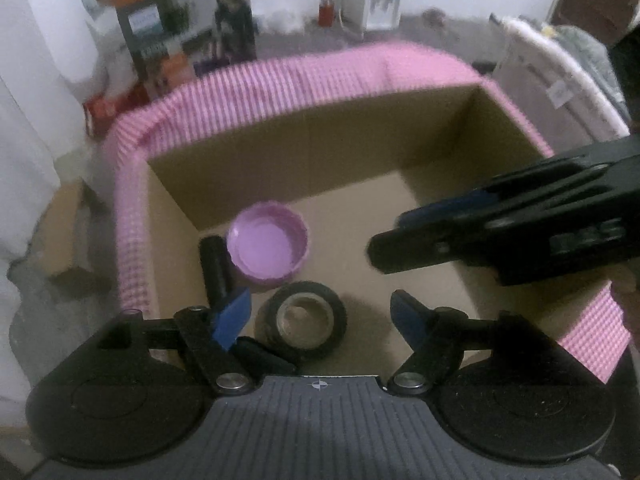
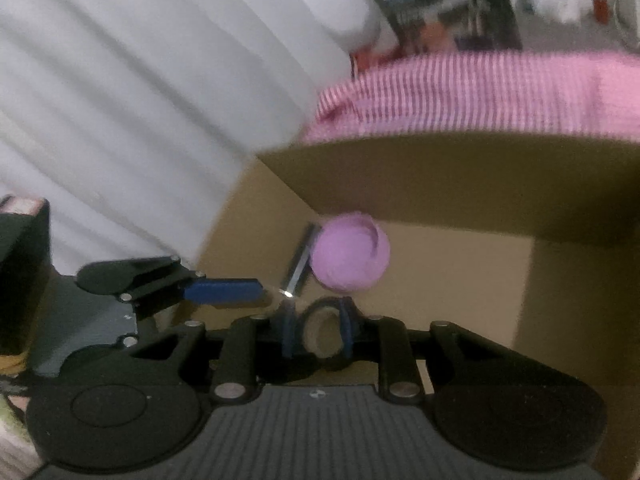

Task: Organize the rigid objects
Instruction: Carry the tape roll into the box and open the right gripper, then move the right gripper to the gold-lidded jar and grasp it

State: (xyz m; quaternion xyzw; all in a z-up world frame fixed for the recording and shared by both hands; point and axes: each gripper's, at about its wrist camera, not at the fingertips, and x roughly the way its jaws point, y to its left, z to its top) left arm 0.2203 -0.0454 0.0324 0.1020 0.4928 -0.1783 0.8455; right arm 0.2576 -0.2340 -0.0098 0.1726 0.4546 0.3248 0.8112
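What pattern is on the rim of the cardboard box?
Pink and white checks cover the rim; the left wrist view shows it best.

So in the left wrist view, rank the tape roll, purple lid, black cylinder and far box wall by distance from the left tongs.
1. Tape roll: between the tips of the left tongs, on the box floor.
2. Black cylinder and purple lid: just beyond, to the left; too close to call.
3. Far box wall: farthest, straight ahead.
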